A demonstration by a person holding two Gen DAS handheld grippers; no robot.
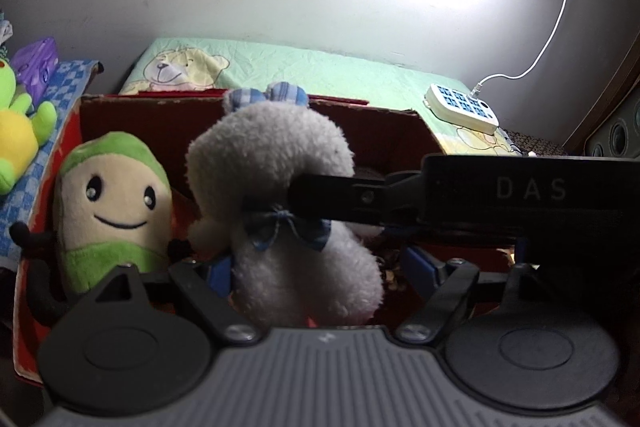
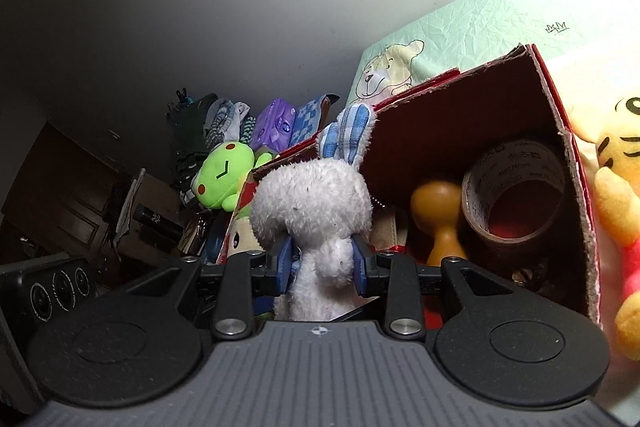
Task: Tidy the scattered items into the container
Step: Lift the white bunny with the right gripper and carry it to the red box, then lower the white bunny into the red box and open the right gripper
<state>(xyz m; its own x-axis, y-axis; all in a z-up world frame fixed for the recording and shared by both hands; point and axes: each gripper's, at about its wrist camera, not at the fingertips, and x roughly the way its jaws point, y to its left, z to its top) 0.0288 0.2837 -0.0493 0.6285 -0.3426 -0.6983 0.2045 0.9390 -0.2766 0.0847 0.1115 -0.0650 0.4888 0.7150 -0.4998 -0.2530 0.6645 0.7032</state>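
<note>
So far the job looks partly done. Inside the red cardboard box (image 2: 460, 115) already sit a green-and-cream smiling plush (image 1: 114, 203), a roll of brown tape (image 2: 516, 195) and an orange wooden piece (image 2: 438, 215).

The item in hand is the white rabbit toy (image 2: 312, 211), with blue checked ears and a bow at its neck. The right gripper (image 2: 320, 267) has its jaws clamped on the rabbit's neck, the blue pads pressing into the fluff on both sides. In the left wrist view the rabbit hangs above the box opening, just beside the smiling plush. The left gripper (image 1: 316, 269) stands with jaws apart on either side of the rabbit's lower body; whether its pads touch the fur I cannot tell.

Still outside the box are a green frog plush (image 2: 220, 179), resting on a blue checked cloth (image 1: 60, 83) beside it, and a yellow bear plush (image 2: 616, 187) against its other wall. My judgement: the rabbit is close to being dropped in, and at least those two toys remain to be gathered.
</note>
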